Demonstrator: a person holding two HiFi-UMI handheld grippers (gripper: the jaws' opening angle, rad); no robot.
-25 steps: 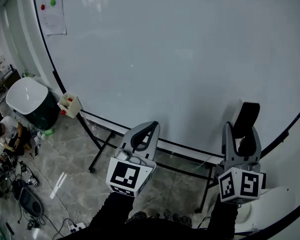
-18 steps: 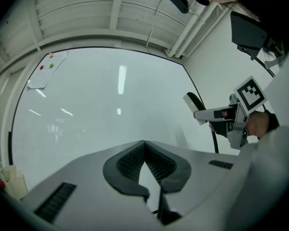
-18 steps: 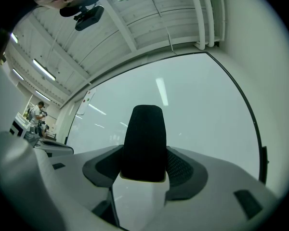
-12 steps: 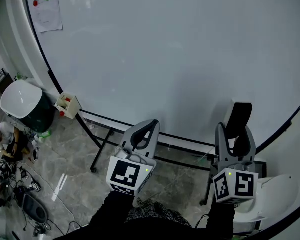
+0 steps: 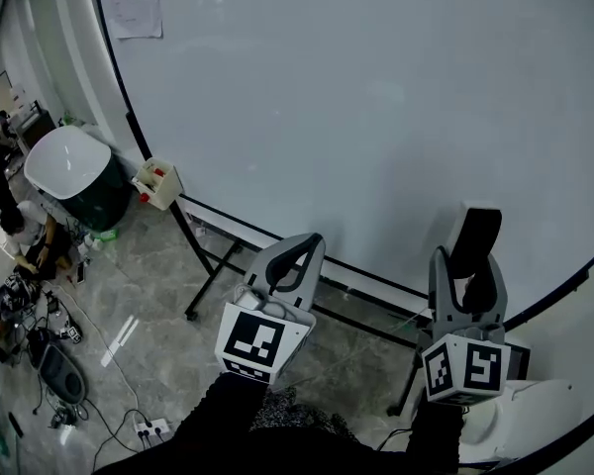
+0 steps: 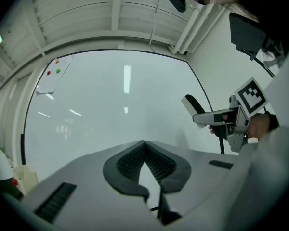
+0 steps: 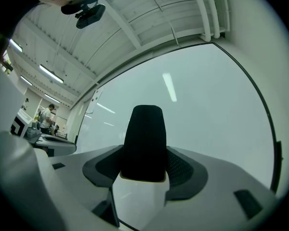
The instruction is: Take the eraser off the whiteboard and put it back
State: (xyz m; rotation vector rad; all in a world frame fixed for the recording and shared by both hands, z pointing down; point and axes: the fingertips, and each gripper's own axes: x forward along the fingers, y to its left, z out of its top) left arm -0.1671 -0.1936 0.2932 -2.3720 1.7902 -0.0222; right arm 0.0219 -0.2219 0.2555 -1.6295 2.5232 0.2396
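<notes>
The eraser (image 5: pixel 472 241), white-bodied with a black felt face, stands up between the jaws of my right gripper (image 5: pixel 468 270), which is shut on it just in front of the lower right part of the whiteboard (image 5: pixel 356 97). The right gripper view shows the eraser (image 7: pixel 144 143) rising from the closed jaws with its felt toward the camera. My left gripper (image 5: pixel 289 262) is shut and empty, held left of the right one, below the board's lower edge. From the left gripper view, the eraser (image 6: pixel 192 106) and right gripper (image 6: pixel 216 118) appear at the right.
The whiteboard stands on a black wheeled frame (image 5: pixel 203 280) with a tray rail (image 5: pixel 356 285). A small box of markers (image 5: pixel 156 183) hangs at its lower left. A white-topped dark bin (image 5: pixel 74 171) and people with floor clutter (image 5: pixel 20 265) are at left. A white rounded object (image 5: pixel 535 419) sits at lower right.
The view has shifted so the board and surroundings slid rightward and down. The right gripper still holds the eraser in about the same pose; both grippers barely moved.
</notes>
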